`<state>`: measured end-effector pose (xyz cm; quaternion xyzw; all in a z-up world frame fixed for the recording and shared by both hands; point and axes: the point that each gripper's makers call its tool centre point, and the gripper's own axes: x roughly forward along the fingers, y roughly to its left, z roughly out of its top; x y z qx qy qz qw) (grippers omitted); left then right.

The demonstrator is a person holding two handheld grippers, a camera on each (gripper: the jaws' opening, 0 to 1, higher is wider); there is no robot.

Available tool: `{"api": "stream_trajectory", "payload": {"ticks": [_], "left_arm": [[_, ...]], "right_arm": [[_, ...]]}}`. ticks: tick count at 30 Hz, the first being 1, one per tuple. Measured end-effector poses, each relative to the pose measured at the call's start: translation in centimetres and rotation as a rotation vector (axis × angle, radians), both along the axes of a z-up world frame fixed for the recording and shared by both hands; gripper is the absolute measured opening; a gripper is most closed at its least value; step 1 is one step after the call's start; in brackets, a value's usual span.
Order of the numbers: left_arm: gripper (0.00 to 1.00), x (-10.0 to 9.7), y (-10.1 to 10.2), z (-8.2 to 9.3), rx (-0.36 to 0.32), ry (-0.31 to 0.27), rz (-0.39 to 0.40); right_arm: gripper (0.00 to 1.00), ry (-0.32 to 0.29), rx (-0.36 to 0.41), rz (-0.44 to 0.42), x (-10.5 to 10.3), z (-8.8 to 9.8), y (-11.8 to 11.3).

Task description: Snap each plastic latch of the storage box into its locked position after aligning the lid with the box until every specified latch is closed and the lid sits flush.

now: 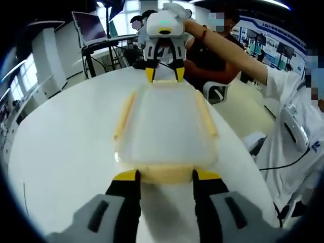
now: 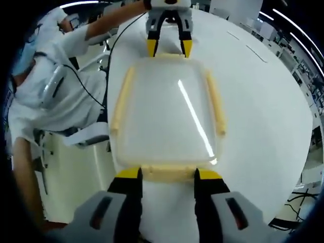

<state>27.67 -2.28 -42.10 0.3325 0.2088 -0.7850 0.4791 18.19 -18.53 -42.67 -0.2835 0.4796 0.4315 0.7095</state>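
A storage box with a translucent lid [image 1: 164,126] lies lengthwise on the white table [image 1: 61,152]; pale yellow latches run along its long sides [image 1: 124,114] [image 1: 206,114]. My left gripper [image 1: 166,177] is open, its yellow-tipped jaws straddling the near end latch [image 1: 164,171]. At the far end, my right gripper [image 1: 164,75] stands open, astride the opposite end. In the right gripper view the same lid [image 2: 162,111] reflects a light streak. There my right gripper [image 2: 168,176] straddles its end latch [image 2: 167,169], and the left gripper [image 2: 169,48] sits at the far end.
A person in white [image 1: 288,126] stands at the table's right edge, one arm reaching to the far gripper; the same person [image 2: 55,86] is on the left in the right gripper view. A chair [image 1: 217,91] and a monitor [image 1: 88,25] stand beyond the table.
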Motion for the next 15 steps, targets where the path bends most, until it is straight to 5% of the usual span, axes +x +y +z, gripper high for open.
{"api": "stream_trajectory", "payload": {"ticks": [15], "left_arm": [[0.37, 0.12, 0.05, 0.12, 0.001, 0.0, 0.005]], "right_arm": [[0.35, 0.001, 0.002, -0.012, 0.04, 0.05, -0.21]]}}
